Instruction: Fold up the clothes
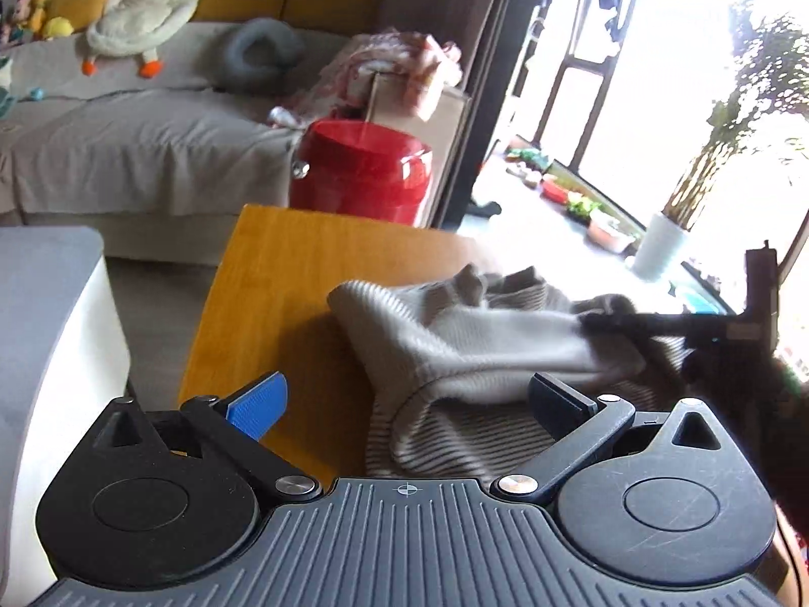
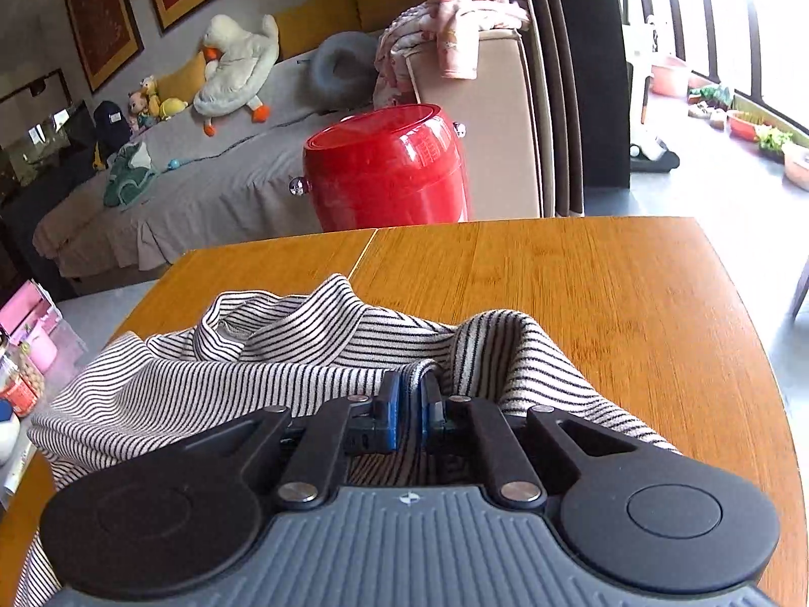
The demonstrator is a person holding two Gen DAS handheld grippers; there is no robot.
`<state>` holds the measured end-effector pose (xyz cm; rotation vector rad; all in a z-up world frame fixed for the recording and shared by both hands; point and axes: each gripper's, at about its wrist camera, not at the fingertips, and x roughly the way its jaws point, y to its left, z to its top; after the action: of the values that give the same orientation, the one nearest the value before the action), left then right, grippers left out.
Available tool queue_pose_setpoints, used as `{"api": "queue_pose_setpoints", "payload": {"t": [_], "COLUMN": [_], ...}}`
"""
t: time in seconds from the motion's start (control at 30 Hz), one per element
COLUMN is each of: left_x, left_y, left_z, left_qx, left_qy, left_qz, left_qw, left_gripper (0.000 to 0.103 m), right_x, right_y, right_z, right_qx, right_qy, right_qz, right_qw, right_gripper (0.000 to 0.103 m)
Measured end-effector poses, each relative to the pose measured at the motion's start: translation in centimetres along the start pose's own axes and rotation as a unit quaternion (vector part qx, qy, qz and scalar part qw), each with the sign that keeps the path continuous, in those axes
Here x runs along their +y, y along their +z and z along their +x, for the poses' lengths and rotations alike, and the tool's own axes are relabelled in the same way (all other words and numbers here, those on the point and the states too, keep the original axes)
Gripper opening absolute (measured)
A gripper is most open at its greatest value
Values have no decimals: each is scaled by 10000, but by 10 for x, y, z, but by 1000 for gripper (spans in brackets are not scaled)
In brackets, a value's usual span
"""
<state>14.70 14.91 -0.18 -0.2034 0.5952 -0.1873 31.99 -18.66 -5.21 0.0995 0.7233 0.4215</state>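
Observation:
A black-and-white striped garment [image 2: 167, 379] lies crumpled on the wooden table [image 2: 581, 283]. My right gripper [image 2: 412, 397] is shut on a raised fold of it, and the fabric runs down between the blue pads [image 2: 390, 407]. In the left wrist view the same garment [image 1: 470, 339] is bunched on the table [image 1: 273, 293]. My left gripper [image 1: 409, 399] stands wide open just in front of it, with its blue pad [image 1: 258, 404] over bare wood and the cloth's near hem between the fingers, unpressed. The right gripper [image 1: 594, 321] shows there as dark fingers pinching the cloth's far right side.
A red drum [image 2: 389, 167] stands on the floor beyond the table's far edge, beside a beige sofa arm [image 2: 480, 116] draped with pink clothes. A grey seat [image 1: 45, 313] is close on the left. A white vase [image 1: 657, 248] stands by the bright window.

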Motion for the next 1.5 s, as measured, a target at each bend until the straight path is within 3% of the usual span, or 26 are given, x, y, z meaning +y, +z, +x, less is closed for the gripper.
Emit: {"api": "queue_pose_setpoints", "payload": {"t": [0.13,0.43,0.57,0.67,0.77,0.83,0.93,1.03,1.13,1.23,1.33,1.5], "left_x": [-32,-52,-44,-38,-39,-41,-46,-49,-52,-51,-53,-50], "left_y": [13,-4,-10,-13,-17,-17,-11,-2,-1,-14,-27,-28], "left_z": [16,81,91,96,98,96,77,61,69,95,108,107], "left_qx": [-244,271,375,410,367,330,75,-219,-177,147,307,291], "left_qy": [-200,-590,-604,-598,-513,-447,-466,-745,-1011,-1023,-877,-954], "left_qz": [409,537,464,395,452,481,513,459,257,43,160,222], "left_qw": [9987,9964,9964,9966,9970,9973,9976,9959,9944,9946,9955,9948], "left_gripper": [103,103,103,103,103,103,103,103,103,103,103,103], "right_x": [3,-6,-3,3,13,16,19,18,21,27,28,36], "right_y": [2,4,12,19,19,9,-15,-21,-22,-26,-32,-34], "right_z": [-2,-16,-43,-61,-64,-53,-27,-26,-27,-32,-36,-48], "right_qx": [3,-45,-394,-699,-600,-261,186,156,226,268,240,319], "right_qy": [-129,-631,-733,-572,27,341,136,102,22,-161,-238,-538], "right_qz": [-160,-421,-551,-535,-390,-278,-378,-390,-529,-849,-955,-976], "right_qw": [9998,9971,9950,9945,9974,9987,9990,9991,9983,9959,9949,9933], "right_gripper": [7,16,33,33,33,33,32,32,32,32,33,33]}}
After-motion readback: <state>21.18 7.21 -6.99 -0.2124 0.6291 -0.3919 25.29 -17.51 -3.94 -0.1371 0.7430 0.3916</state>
